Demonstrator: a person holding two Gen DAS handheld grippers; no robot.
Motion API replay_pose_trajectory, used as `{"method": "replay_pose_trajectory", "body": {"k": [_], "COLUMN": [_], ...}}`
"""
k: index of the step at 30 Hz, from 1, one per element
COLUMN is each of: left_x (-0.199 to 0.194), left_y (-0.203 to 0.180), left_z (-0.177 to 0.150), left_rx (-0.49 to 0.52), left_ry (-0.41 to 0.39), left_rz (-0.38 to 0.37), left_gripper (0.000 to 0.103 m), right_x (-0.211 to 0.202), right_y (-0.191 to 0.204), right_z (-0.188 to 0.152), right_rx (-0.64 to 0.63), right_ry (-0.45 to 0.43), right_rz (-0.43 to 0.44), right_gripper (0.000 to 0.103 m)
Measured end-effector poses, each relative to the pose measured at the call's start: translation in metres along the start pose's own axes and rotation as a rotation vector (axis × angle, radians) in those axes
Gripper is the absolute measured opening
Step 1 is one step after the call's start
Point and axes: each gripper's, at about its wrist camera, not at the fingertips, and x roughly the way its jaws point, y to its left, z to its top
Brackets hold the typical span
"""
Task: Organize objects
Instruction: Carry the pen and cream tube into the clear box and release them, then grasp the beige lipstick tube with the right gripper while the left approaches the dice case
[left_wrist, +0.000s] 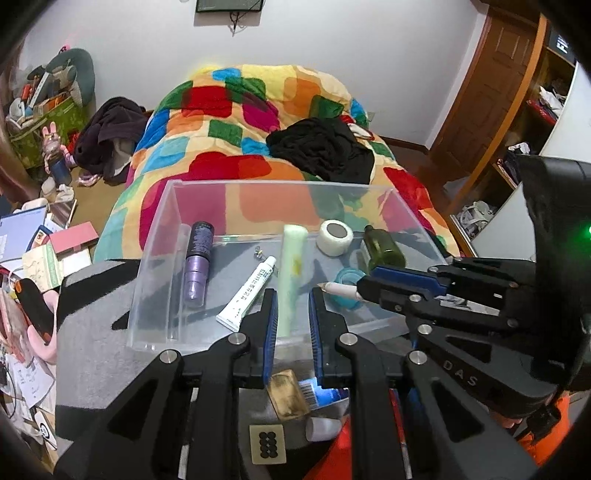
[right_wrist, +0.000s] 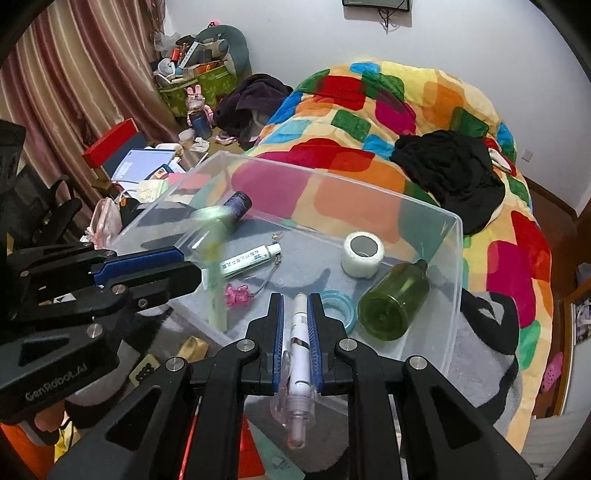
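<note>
A clear plastic box (left_wrist: 155, 236) (right_wrist: 454, 266) stands on a grey surface. It holds a purple bottle (left_wrist: 197, 266), a white tube (left_wrist: 247, 293) (right_wrist: 251, 260), a white tape roll (left_wrist: 334, 236) (right_wrist: 362, 254), a green bottle (left_wrist: 384, 251) (right_wrist: 395, 306), a blue ring (left_wrist: 349, 278) (right_wrist: 338, 304) and a pink charm (right_wrist: 238, 295). My left gripper (left_wrist: 293, 299) is open around a pale green stick (left_wrist: 291, 273) (right_wrist: 214, 280) that has dropped out of its grasp into the box. My right gripper (right_wrist: 295, 301) is shut on a white pen (right_wrist: 299, 343) (left_wrist: 341, 288) over the box's near edge.
A bed with a colourful patchwork blanket (left_wrist: 258, 110) and black clothes (left_wrist: 325, 147) lies behind the box. Books and clutter (left_wrist: 40, 243) crowd the left side. A small tan pack (left_wrist: 288, 397) and other bits lie under my left gripper. A wooden door (left_wrist: 491, 81) is at the right.
</note>
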Motion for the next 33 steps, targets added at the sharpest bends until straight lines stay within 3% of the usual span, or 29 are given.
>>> {"method": "replay_pose_trajectory", "body": {"k": [4, 9, 17, 21, 25, 33], "left_x": [-0.017, -0.043, -0.068, -0.065, -0.058, -0.044], "left_y": [-0.007, -0.016, -0.020, -0.012, 0.002, 0.018], "left_z": [-0.004, -0.014, -0.040, -0.055, -0.070, -0.100], "left_rx": [0.024, 0.063, 0.102, 0.096, 0.069, 0.068], "left_ry": [-0.034, -0.088, -0.142, -0.123, -0.085, -0.017], "left_rz": [-0.008, 0.006, 0.049, 0.071, 0.084, 0.099], "left_gripper": [0.015, 0.016, 0.046, 0.050, 0.050, 0.057], "right_x": [-0.012, -0.036, -0.077, -0.091, -0.101, -0.089], "right_y": [0.003, 0.015, 0.024, 0.019, 0.006, -0.028], "right_z": [-0.002, -0.008, -0.033, -0.048, -0.065, -0.098], "right_rx": [-0.010, -0.044, -0.066, -0.054, -0.032, 0.050], "right_ry": [-0.019, -0.071, -0.170, -0.206, -0.221, -0.151], "right_rz": [0.004, -0.028, -0.072, -0.105, -0.151, -0.199], "right_gripper": [0.016, 0.030, 0.045, 0.054, 0.056, 0.058]}}
